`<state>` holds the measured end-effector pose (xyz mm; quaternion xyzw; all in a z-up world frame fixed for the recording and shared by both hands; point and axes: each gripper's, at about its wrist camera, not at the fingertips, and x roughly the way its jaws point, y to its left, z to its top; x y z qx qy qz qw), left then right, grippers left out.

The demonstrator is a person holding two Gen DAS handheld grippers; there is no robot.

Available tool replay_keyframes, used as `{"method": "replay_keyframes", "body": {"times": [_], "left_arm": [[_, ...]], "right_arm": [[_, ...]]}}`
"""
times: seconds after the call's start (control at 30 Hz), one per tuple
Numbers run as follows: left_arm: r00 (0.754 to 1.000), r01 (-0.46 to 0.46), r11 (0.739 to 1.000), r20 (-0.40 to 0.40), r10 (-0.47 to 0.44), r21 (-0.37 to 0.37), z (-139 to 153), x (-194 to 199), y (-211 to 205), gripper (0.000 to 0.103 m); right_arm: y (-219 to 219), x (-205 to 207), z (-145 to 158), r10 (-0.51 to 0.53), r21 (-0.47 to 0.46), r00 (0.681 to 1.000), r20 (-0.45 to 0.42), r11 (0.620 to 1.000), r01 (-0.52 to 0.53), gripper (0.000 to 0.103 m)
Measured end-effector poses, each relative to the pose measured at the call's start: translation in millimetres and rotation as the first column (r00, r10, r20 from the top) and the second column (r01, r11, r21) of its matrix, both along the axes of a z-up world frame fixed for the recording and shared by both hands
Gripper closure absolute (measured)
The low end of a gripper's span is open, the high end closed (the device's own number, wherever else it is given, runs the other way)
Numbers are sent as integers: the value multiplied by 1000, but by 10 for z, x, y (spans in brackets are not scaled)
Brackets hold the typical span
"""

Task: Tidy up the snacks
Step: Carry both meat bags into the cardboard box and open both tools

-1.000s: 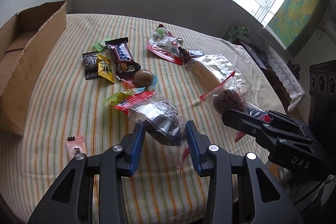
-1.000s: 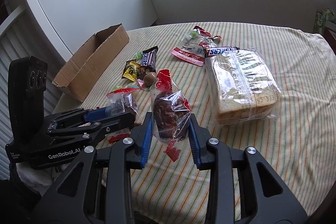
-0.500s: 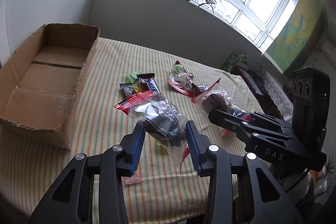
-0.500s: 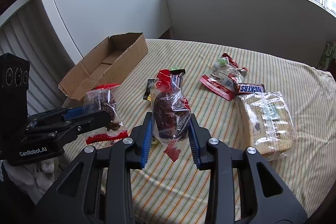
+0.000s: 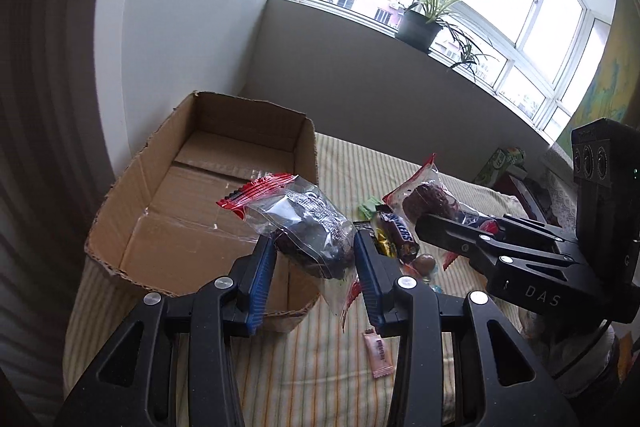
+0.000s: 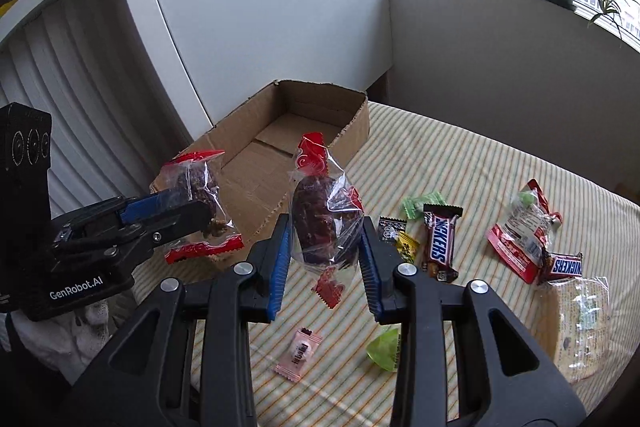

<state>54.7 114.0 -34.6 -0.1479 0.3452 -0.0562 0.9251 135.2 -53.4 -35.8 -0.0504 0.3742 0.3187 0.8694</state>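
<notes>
Status: early, nothing boxed so far as the pictures show.
Box: cardboard box (image 5: 200,211) sits at the table's left edge, near the wall-side corner; open top, floor bare in both views.
Left gripper: left gripper (image 5: 314,259) clenched on a clear cake packet (image 5: 308,227) with red sealed ends; packet held off the cloth, over the box's near right corner.
Right gripper: right gripper (image 6: 322,247) clenched on a second cake packet (image 6: 322,223), also clear of the table, just short of the box's right wall.
Table: striped tablecloth (image 6: 480,163) carries everything left.
Left on table, centre: Snickers bar (image 6: 440,243), small black-and-yellow sachets (image 6: 398,235), green candy (image 6: 422,203), a round brown sweet (image 5: 424,261).
Left on table, right edge: red-and-clear snack pouch (image 6: 520,239), second Snickers (image 6: 564,267), bagged bread (image 6: 580,323).
Left on table, near edge: pink wrapped candy (image 6: 300,349), green wrapper (image 6: 386,351).
Done: two packets picked, in transit toward the box.
Remaining: drop both packets in, then roughly nine loose items to move.
Judgement: well under a quarter complete.
Next move needs: both packets clear of the box rim before release; the left one looks closer to position.
Risk: slippery film, long loose tails; the packets could snag on the box's torn edge.
</notes>
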Motion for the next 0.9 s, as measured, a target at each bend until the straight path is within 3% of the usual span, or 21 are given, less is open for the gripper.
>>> {"method": "replay_keyframes", "body": {"times": [0.37, 0.63, 0.73, 0.8, 0.9], "left_arm": [[996, -80, 996, -26, 80, 30, -104, 102, 349, 65], [995, -89, 995, -34, 90, 32, -117, 106, 430, 65], [994, -98, 994, -42, 100, 40, -117, 103, 440, 63], [993, -105, 994, -50, 107, 38, -122, 101, 446, 63], [993, -109, 993, -49, 111, 41, -113, 79, 430, 63]], "right_arm": [[722, 249, -69, 89, -60, 996, 5, 994, -89, 69], [915, 346, -180, 112, -77, 994, -16, 991, -113, 69], [887, 366, -172, 106, -84, 994, -15, 991, -107, 57], [856, 364, -145, 101, -77, 995, -4, 992, -101, 35], [821, 351, -96, 94, -71, 995, 13, 993, -93, 35]]}}
